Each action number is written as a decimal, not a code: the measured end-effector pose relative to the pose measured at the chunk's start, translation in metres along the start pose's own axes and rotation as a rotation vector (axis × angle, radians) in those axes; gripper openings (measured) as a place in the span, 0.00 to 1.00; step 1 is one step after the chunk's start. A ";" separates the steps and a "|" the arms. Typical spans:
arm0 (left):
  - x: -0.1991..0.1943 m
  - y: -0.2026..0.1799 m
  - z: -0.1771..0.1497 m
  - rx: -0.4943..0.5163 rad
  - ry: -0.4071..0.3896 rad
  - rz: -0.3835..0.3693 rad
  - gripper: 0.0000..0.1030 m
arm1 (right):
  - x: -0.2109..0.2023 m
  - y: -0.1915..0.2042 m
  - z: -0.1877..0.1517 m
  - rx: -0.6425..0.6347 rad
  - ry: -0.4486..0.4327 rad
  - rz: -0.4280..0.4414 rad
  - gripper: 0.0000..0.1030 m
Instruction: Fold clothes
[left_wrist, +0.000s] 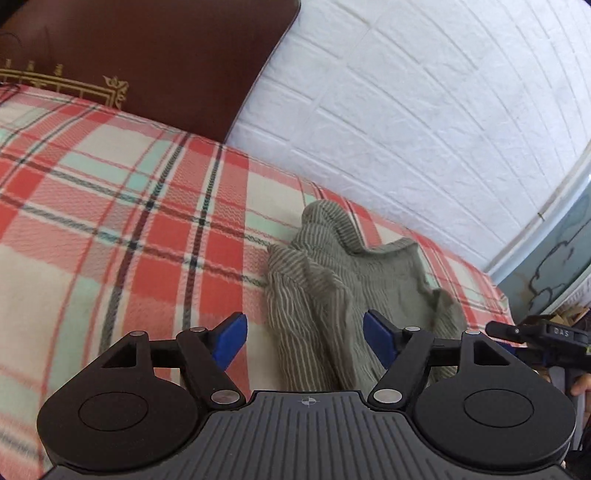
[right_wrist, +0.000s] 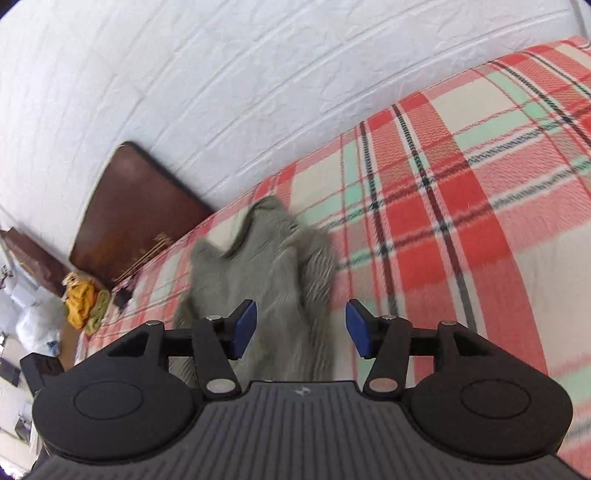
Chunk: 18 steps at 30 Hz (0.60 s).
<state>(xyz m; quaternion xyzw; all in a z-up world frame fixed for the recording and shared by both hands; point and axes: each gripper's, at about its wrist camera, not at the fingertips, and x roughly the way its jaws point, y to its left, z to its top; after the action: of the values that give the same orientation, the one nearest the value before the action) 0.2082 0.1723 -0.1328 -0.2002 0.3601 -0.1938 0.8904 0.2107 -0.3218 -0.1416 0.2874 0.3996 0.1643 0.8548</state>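
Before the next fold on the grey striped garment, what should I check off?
1. Left gripper open, fingers not pinching cloth: ok.
2. Right gripper open, nothing gripped: ok.
3. Grey striped garment lies on the plaid blanket: ok.
4. Garment flat and smoothed: not ok, bunched and rumpled.
5. Near hem position: cannot tell, hidden under the grippers.

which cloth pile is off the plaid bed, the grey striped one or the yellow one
The yellow cloth pile, beside the bed's edge; the grey striped garment lies on the plaid blanket.
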 end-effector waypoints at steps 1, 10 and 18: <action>0.008 0.004 0.003 -0.003 0.007 -0.001 0.79 | 0.009 -0.004 0.005 0.006 0.012 -0.003 0.58; 0.057 0.008 0.021 0.068 0.040 -0.041 0.79 | 0.062 -0.020 0.031 0.039 0.050 0.137 0.46; 0.073 0.001 0.028 0.135 0.059 -0.047 0.58 | 0.092 -0.018 0.041 0.024 0.105 0.241 0.29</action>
<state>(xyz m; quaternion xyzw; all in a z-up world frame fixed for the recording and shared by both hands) 0.2771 0.1432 -0.1556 -0.1423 0.3675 -0.2445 0.8859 0.3006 -0.3040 -0.1859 0.3348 0.4084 0.2760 0.8031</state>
